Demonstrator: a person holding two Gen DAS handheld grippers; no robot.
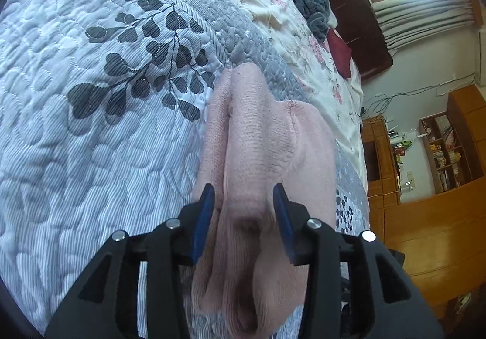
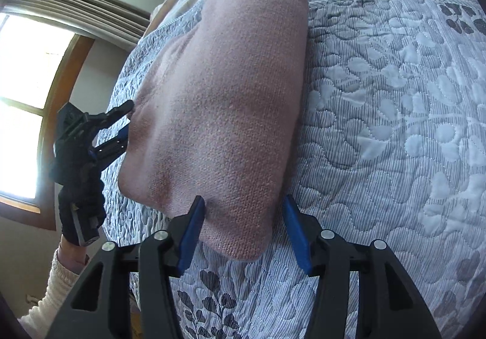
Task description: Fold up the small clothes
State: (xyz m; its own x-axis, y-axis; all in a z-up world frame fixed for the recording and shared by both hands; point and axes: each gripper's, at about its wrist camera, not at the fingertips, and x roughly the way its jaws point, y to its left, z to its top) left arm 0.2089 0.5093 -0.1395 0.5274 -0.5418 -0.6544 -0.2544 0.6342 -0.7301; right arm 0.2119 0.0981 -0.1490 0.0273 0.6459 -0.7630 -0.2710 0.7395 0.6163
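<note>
Both hand-held grippers, left hand-held gripper [image 1: 244, 202] and right hand-held gripper [image 2: 243, 214], gape open around your half-folded pink garment [image 2: 218, 102] on the quilt [image 2: 395, 126].

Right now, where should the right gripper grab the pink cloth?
Take the near corner of the pink cloth, which lies flat on the quilt between the open right gripper fingers. Come straight ahead from the near side, probably sliding one finger beneath.

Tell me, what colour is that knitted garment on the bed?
Pale pink garment; clearest in the right wrist view.

Shelf items [image 1: 446, 154] too small
</note>
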